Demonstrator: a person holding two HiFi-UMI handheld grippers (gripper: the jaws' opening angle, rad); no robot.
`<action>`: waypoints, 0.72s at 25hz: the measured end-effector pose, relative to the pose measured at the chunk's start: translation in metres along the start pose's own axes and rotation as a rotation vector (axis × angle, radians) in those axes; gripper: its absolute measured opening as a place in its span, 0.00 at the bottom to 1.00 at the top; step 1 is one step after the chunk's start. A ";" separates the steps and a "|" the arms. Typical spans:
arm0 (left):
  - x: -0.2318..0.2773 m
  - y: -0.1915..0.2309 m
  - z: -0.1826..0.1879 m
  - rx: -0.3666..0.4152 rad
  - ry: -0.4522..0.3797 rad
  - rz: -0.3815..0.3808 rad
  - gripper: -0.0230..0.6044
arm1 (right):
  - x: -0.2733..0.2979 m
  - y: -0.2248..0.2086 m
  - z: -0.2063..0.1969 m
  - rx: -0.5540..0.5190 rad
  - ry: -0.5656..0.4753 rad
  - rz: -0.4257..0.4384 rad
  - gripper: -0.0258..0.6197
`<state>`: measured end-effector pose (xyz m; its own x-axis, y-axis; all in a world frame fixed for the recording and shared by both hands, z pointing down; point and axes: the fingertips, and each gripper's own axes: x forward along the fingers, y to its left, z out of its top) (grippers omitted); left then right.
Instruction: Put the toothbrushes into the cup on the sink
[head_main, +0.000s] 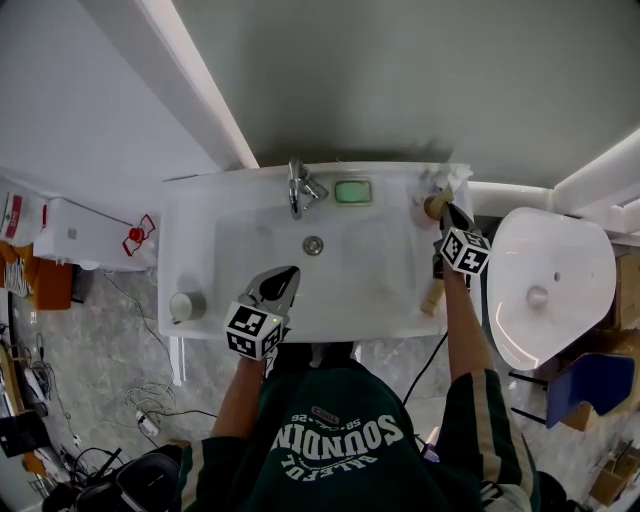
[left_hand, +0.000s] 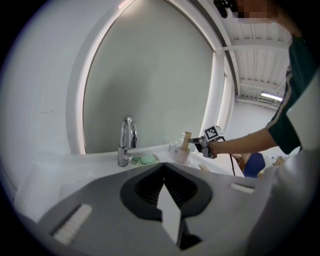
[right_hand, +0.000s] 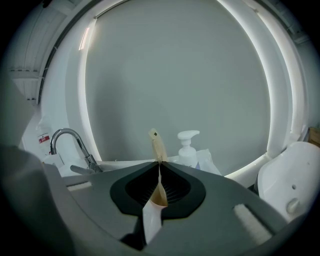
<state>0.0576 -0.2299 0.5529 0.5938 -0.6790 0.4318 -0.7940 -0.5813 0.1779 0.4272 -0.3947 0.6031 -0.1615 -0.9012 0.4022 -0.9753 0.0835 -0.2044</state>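
Note:
A bamboo toothbrush (right_hand: 157, 144) stands upright between the jaws of my right gripper (right_hand: 159, 162), which is shut on it. In the head view this gripper (head_main: 447, 214) is at the sink's back right corner, right beside the pale cup (head_main: 434, 207). The left gripper view shows that toothbrush (left_hand: 186, 139) rising out of the cup (left_hand: 181, 155) with the right gripper (left_hand: 199, 144) on it. Another bamboo toothbrush (head_main: 432, 297) lies on the sink's right rim. My left gripper (head_main: 288, 272) hovers over the basin's front, shut with nothing in it (left_hand: 163, 165).
The white sink (head_main: 200, 215) has a chrome faucet (head_main: 298, 188) and a green soap (head_main: 352, 191) at the back. A pump bottle (right_hand: 187, 148) stands near the cup. A small round jar (head_main: 186, 305) sits at the front left corner. A toilet (head_main: 545, 285) is to the right.

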 end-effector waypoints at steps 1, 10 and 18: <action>-0.001 0.000 -0.001 -0.001 0.000 0.000 0.12 | 0.000 -0.003 -0.001 0.027 0.005 -0.006 0.05; -0.003 -0.010 -0.007 -0.003 0.001 -0.018 0.12 | -0.013 -0.019 -0.005 0.117 0.022 -0.029 0.16; -0.002 -0.022 -0.005 0.011 -0.013 -0.043 0.12 | -0.033 -0.014 -0.010 0.130 0.046 -0.008 0.18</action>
<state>0.0732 -0.2133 0.5520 0.6294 -0.6587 0.4122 -0.7660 -0.6153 0.1863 0.4445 -0.3622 0.6015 -0.1633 -0.8810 0.4441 -0.9494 0.0179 -0.3135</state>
